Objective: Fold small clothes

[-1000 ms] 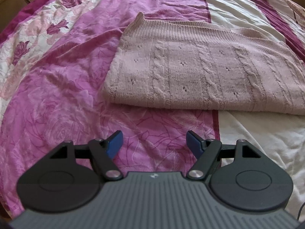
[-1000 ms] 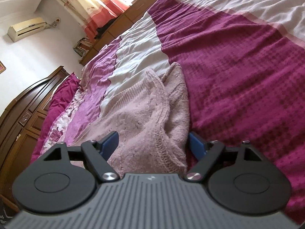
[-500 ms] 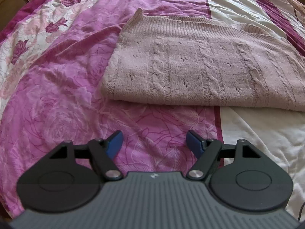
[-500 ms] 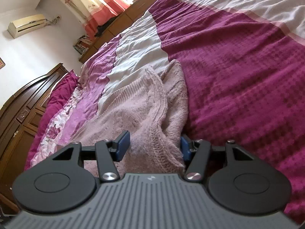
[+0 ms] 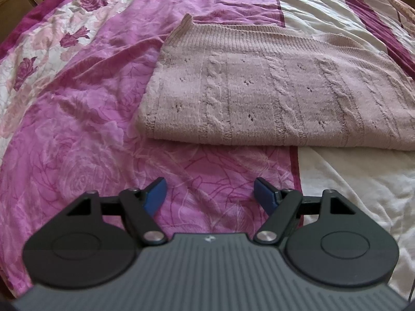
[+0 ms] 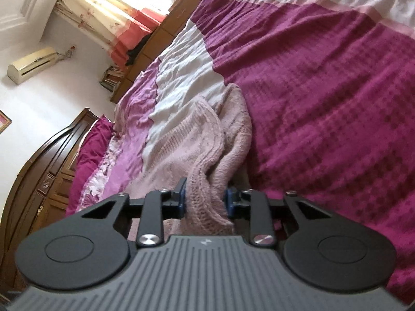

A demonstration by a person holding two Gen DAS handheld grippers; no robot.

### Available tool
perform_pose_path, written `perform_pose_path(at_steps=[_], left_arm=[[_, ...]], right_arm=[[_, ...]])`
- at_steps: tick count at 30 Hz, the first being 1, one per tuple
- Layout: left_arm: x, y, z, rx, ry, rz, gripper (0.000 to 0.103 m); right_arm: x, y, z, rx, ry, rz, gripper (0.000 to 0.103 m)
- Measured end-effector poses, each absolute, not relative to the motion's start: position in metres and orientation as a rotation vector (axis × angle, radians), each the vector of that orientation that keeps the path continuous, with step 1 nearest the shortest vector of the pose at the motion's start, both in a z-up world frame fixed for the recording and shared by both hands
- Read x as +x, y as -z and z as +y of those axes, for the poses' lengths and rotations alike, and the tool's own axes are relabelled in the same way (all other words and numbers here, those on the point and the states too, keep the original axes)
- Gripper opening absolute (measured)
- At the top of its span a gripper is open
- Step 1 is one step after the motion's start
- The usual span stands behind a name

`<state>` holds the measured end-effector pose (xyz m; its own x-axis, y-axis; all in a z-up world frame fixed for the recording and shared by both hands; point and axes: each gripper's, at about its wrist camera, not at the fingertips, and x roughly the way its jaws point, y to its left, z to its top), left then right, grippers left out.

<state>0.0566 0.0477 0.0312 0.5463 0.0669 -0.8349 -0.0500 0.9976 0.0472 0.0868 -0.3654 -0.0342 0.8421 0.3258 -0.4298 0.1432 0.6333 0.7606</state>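
We see the pink knitted sweater [image 5: 272, 90] lying folded over once on the bedspread [image 5: 77, 129]; our right gripper [image 6: 205, 199] is closing on its bunched end; our left gripper [image 5: 210, 194] waits wide open, holding nothing; more folds are left, we think.

Pink knit sweater [image 5: 272, 98] lies on bedspread [image 5: 77, 129].

The left gripper [image 5: 210, 194] hangs agape over the pink bedspread [image 5: 77, 129] — just short of the folded sweater [image 5: 272, 98].
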Motion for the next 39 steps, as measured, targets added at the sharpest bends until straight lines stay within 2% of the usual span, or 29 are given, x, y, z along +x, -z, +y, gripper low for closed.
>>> perform_pose_path(at_steps=[12, 22, 39], left_arm=[[0.055, -0.061, 0.068, 0.070, -0.106, 0.894, 0.075], [0.055, -0.073, 0.105, 0.000, -0.142, 0.869, 0.075], [0.055, -0.081, 0.129, -0.051, -0.147, 0.825, 0.075]], right_arm=[[0.094, -0.010, -0.344, 0.895, -0.179, 0.522, 0.029], [0.108, -0.048, -0.307, 0.857, -0.268, 0.487, 0.029], [0.132, -0.091, -0.196, 0.772, -0.498, 0.513, 0.028]])
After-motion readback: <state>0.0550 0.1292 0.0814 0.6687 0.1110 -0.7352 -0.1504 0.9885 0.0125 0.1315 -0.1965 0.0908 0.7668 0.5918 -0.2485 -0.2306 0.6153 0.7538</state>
